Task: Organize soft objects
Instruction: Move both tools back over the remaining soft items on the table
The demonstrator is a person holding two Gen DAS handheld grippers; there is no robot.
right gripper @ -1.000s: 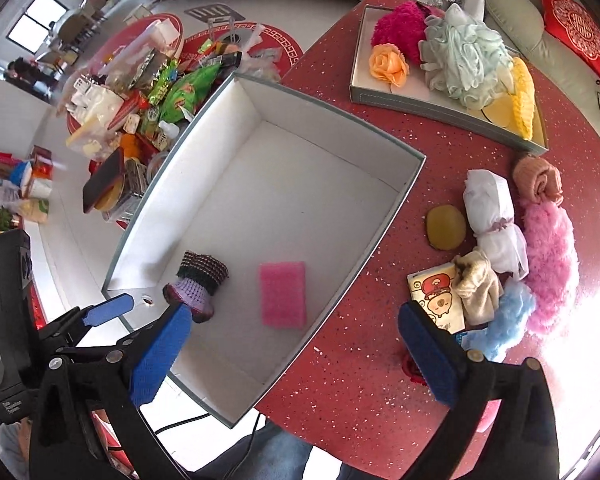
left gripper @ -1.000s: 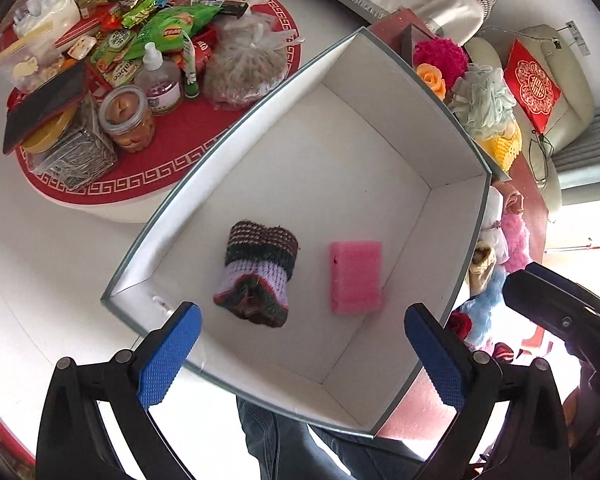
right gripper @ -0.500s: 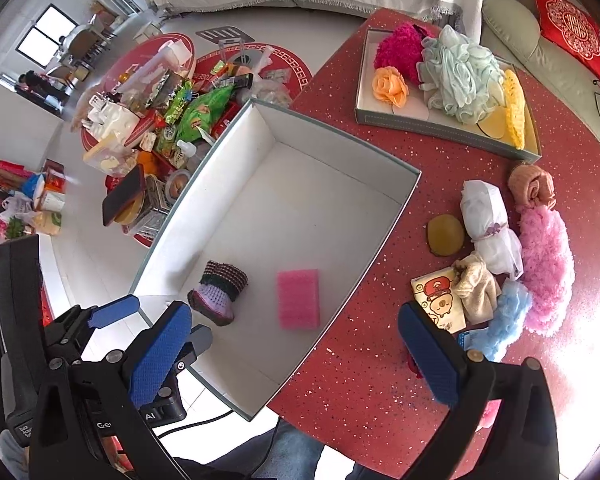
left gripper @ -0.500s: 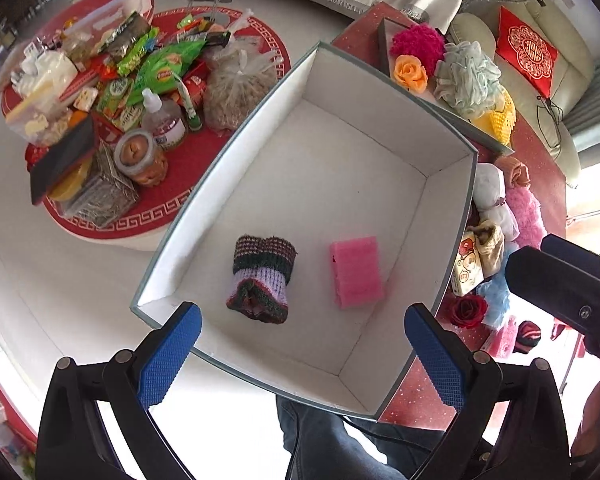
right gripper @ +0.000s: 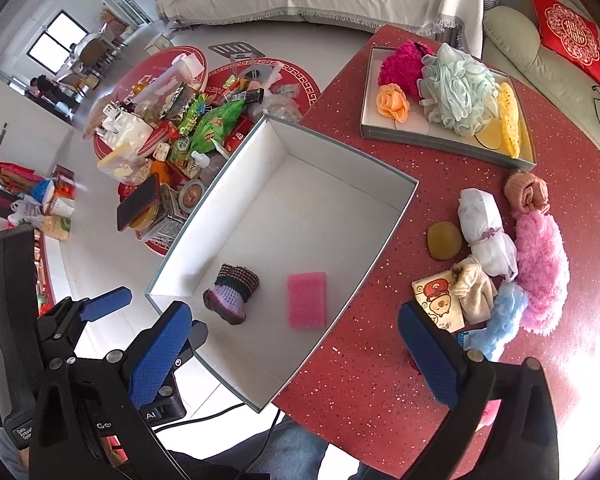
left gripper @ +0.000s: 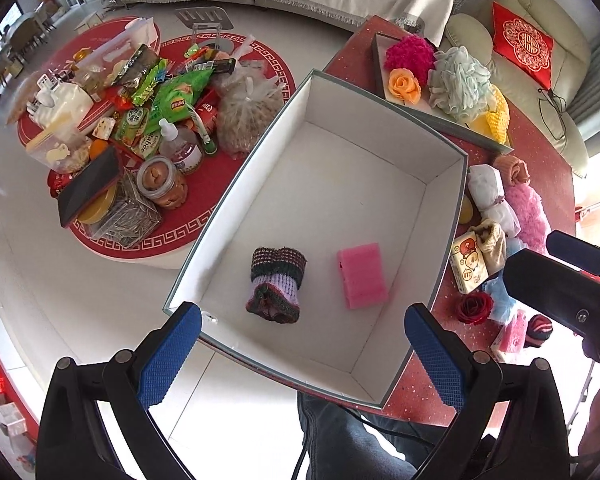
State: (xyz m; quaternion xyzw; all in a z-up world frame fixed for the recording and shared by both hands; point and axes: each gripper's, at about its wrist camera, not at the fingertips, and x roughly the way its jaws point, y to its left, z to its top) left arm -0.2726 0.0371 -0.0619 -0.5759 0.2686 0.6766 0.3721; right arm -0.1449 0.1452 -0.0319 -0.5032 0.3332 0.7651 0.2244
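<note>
In the white box (left gripper: 256, 168), the knitted roll (left gripper: 275, 289) and the pink sponge (left gripper: 362, 275) lie side by side, both long axes along the box length. The left gripper (left gripper: 300, 356) and the right gripper (right gripper: 296, 354) have fingers wide apart, holding nothing.

both cams overhead; share box (left gripper: 448, 216)

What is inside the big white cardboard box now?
Inside the big white cardboard box lie a striped knitted roll and a flat pink sponge, apart. The near corner is covered by blue tongs pads.

Box (left gripper: 446, 216) ahead between fingers; knit roll (left gripper: 276, 290) inside left, sponge (left gripper: 362, 276) right. Soft pile (right gripper: 500, 264) on counter (right gripper: 380, 380) beyond right finger.
</note>
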